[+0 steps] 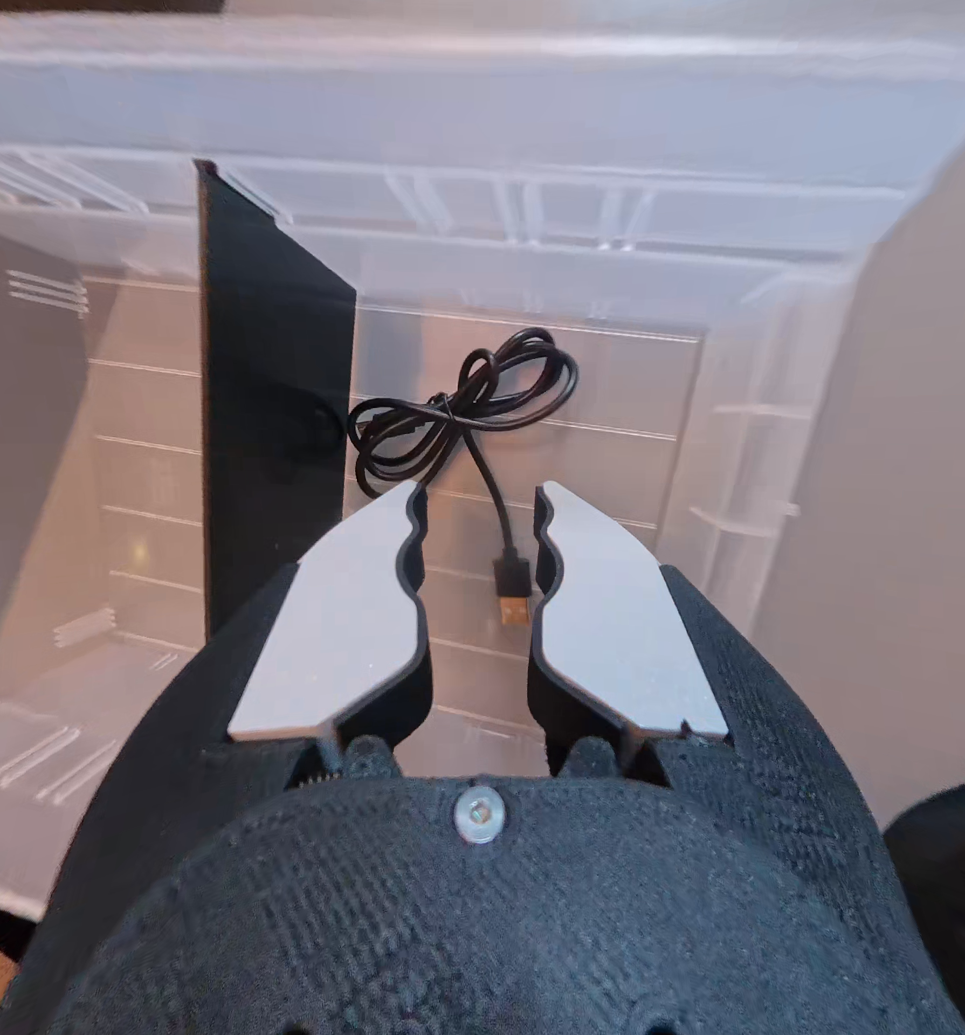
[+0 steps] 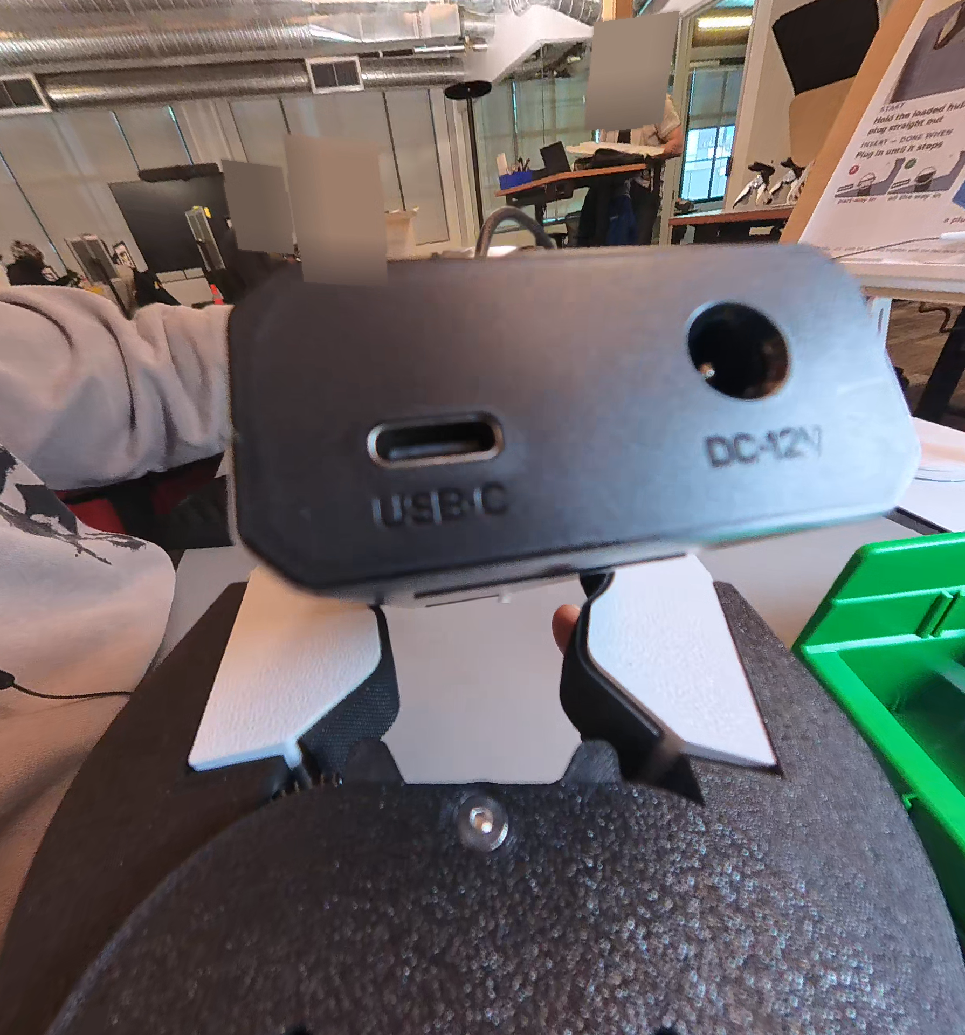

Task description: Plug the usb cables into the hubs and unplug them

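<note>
The left gripper (image 1: 480, 523) hangs wide open and empty over the black USB cable (image 1: 472, 411), whose plug (image 1: 512, 592) lies between its fingers, long axis six-to-twelve o'clock, while the right gripper (image 2: 483, 602) clamps the hub (image 2: 553, 414).

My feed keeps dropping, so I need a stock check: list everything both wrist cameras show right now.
USB cable: one, black, coiled and tied in the clear bin, its plug lying between the left fingers, untouched.
Clear bin: one, see-through, around the cable.
Black box: one, upright in the bin, left of the cable.
Hub: one, dark grey, end face with two ports toward the right camera.
Green bin: one, right of the hub.
Instruction sheet: one, white, propped up, upper right.
Desks and people: several, far background.
Sleeve: light grey, left of the hub.
Left gripper: open.
Right gripper: shut on the hub.
</note>
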### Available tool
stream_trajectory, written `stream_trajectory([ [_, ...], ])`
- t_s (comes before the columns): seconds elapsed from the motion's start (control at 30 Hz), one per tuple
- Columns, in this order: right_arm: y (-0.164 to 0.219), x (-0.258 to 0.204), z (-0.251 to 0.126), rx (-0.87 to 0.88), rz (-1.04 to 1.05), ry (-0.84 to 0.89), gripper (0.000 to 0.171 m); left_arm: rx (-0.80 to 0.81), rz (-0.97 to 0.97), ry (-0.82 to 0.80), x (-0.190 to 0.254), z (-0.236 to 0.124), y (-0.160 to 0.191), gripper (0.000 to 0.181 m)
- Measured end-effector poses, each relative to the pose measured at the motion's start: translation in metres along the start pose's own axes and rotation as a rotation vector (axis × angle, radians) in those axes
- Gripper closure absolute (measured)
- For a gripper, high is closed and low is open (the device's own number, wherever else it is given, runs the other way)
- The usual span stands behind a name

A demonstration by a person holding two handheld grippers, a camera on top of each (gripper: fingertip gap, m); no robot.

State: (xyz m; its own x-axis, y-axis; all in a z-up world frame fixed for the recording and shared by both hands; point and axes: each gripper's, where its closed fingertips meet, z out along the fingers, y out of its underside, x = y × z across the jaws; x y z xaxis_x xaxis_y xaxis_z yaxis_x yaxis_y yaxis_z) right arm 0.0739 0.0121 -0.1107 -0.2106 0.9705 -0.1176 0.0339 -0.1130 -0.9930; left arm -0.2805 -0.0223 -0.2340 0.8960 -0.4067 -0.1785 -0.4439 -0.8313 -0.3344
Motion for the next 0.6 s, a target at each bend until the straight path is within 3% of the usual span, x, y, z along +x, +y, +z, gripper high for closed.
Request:
stream_trajectory([
  [0.03, 0.0, 0.0, 0.0, -0.001, 0.002, -0.001, 0.1, -0.011, 0.005, -0.008, -0.003, 0.006, 0.0, 0.144],
  [0.13, -0.001, 0.0, -0.001, 0.005, 0.011, -0.011, 0.1, -0.032, 0.148, -0.085, -0.014, 0.013, -0.005, 0.146],
  [0.23, -0.001, -0.001, 0.0, 0.01, 0.023, -0.026, 0.1, -0.138, 0.436, -0.193, -0.022, 0.019, -0.005, 0.141],
  [0.33, 0.001, -0.002, 0.0, 0.001, 0.032, -0.033, 0.1, -0.147, 0.57, -0.157, -0.016, 0.028, -0.016, 0.146],
  [0.5, -0.001, -0.005, -0.004, 0.001, 0.014, -0.033, 0.1, -0.124, 0.479, 0.001, -0.006, 0.03, -0.018, 0.163],
  [0.6, -0.005, -0.004, -0.007, 0.017, 0.01, -0.032, 0.1, -0.071, 0.368, 0.039, -0.004, 0.006, -0.021, 0.167],
])
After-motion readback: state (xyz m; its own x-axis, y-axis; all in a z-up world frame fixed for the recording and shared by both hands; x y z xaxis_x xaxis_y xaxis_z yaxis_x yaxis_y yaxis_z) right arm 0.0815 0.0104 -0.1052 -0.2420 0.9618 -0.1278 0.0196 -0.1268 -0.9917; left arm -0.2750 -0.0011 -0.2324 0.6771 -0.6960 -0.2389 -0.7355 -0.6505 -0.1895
